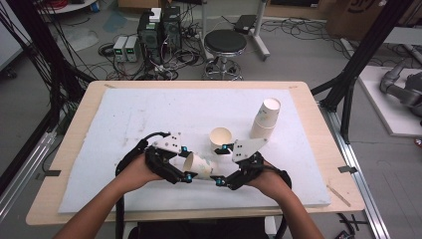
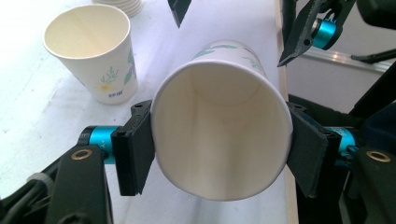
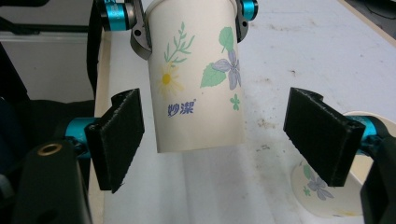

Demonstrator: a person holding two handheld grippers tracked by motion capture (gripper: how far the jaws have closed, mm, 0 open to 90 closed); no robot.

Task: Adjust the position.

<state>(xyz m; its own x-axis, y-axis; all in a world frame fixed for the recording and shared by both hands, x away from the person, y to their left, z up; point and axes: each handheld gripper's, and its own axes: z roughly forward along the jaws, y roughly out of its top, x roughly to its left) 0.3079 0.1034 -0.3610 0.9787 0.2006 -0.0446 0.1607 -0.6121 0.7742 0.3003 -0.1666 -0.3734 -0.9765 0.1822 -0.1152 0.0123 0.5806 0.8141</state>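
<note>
Pinching the paper cup [image 2: 219,126] on its side near its rim in my left gripper [image 1: 180,163], right gripper [image 1: 225,165] spread around its base, I judge the handover done; next, stand it beside the upright cup [image 1: 220,139].

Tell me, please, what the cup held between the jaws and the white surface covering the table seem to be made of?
The held cup looks like thin paper: matte cream inside, printed flowers outside, a rolled rim, squeezed slightly oval by the left gripper. The white surface seems to be foam board or a similar soft sheet: dull, slightly grainy, with stains. Its exact material is uncertain.
</note>
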